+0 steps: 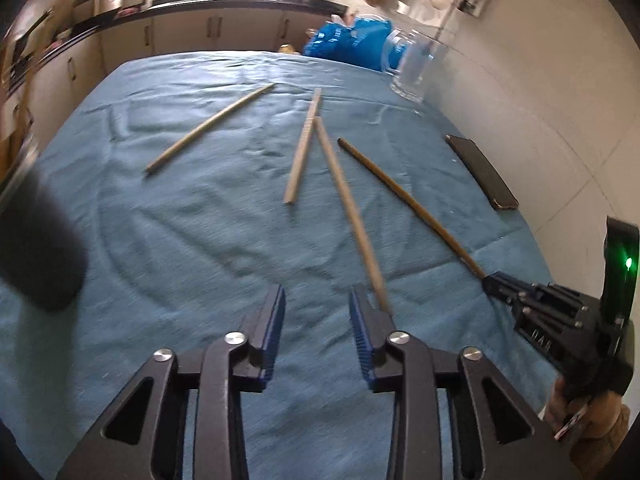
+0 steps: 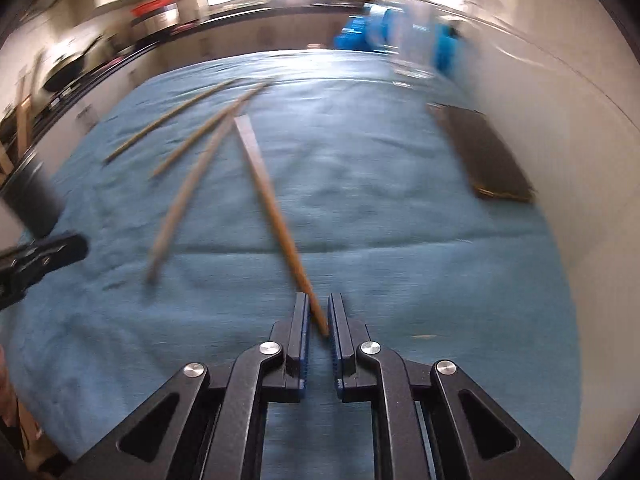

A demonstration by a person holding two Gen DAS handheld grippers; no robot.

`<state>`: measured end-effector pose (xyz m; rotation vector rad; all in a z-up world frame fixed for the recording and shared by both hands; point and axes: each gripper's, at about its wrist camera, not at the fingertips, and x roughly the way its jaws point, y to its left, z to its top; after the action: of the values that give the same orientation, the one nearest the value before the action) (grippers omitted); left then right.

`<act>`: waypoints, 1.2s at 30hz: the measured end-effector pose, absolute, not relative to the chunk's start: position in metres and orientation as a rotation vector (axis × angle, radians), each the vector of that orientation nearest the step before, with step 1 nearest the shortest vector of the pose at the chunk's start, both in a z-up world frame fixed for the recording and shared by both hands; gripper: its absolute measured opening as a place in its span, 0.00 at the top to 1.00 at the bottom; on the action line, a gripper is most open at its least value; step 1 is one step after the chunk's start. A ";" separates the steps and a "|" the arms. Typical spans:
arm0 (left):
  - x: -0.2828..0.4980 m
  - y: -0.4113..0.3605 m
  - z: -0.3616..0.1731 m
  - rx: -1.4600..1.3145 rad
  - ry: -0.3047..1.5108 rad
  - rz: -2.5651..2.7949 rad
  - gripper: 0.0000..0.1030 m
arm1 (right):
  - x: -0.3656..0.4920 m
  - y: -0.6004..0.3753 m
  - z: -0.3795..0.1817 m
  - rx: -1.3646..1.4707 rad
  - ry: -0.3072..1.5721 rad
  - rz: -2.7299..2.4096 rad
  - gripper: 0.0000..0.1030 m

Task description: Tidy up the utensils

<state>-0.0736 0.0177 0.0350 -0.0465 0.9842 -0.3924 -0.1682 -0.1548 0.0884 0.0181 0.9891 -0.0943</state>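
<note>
Several wooden chopsticks lie on a blue cloth [image 1: 180, 240]. My right gripper [image 2: 319, 302] is shut on the near end of a dark brown chopstick [image 2: 276, 208], which slants away to the upper left. In the left wrist view the same dark chopstick [image 1: 408, 204] runs into the right gripper [image 1: 490, 280] at the right edge. My left gripper [image 1: 316, 294] is open with only cloth between its pads. A blurred pale chopstick [image 1: 348, 208] ends just outside its right finger [image 1: 362, 320]. Two more chopsticks [image 1: 208, 128] [image 1: 304, 148] lie farther back.
A clear glass mug [image 1: 416, 68] stands at the far right of the cloth, with a blue bag [image 1: 344, 40] behind it. A dark phone [image 1: 480, 172] lies along the right edge by the wall. A dark cylinder [image 1: 36, 248] sits at the left edge. Kitchen cabinets run behind.
</note>
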 end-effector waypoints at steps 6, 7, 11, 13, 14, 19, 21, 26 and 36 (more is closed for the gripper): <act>-0.046 -0.035 0.016 0.065 1.033 -0.410 0.66 | -0.154 -0.181 0.100 0.051 0.970 -0.038 0.54; -0.042 -0.042 0.013 0.083 1.041 -0.409 0.66 | -0.148 -0.181 0.103 0.026 0.952 -0.030 0.49; -0.033 -0.057 0.011 0.158 1.027 -0.381 0.86 | -0.120 -0.171 0.098 -0.010 0.991 0.033 0.54; -0.030 -0.056 0.011 0.144 1.042 -0.365 0.92 | -0.112 -0.166 0.092 -0.031 1.022 0.050 0.87; -0.029 -0.053 0.011 0.126 1.050 -0.365 0.94 | -0.107 -0.163 0.089 -0.034 1.037 0.049 0.88; -0.046 -0.035 0.013 0.055 1.108 -0.418 0.94 | -0.117 -0.166 0.090 0.015 1.055 0.035 0.92; -0.063 -0.021 0.014 0.039 1.141 -0.458 0.94 | -0.130 -0.168 0.090 0.034 1.086 0.044 0.92; -0.102 0.006 0.023 0.024 1.218 -0.560 0.93 | -0.172 -0.173 0.092 0.050 1.184 0.137 0.82; -0.060 -0.029 0.033 0.117 1.124 -0.488 0.57 | -0.111 -0.173 0.103 0.067 1.205 0.132 0.60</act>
<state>-0.0596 -0.0291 0.0326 0.1170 1.1239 -0.4880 -0.1114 -0.1727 0.1034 0.0668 1.2048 0.1321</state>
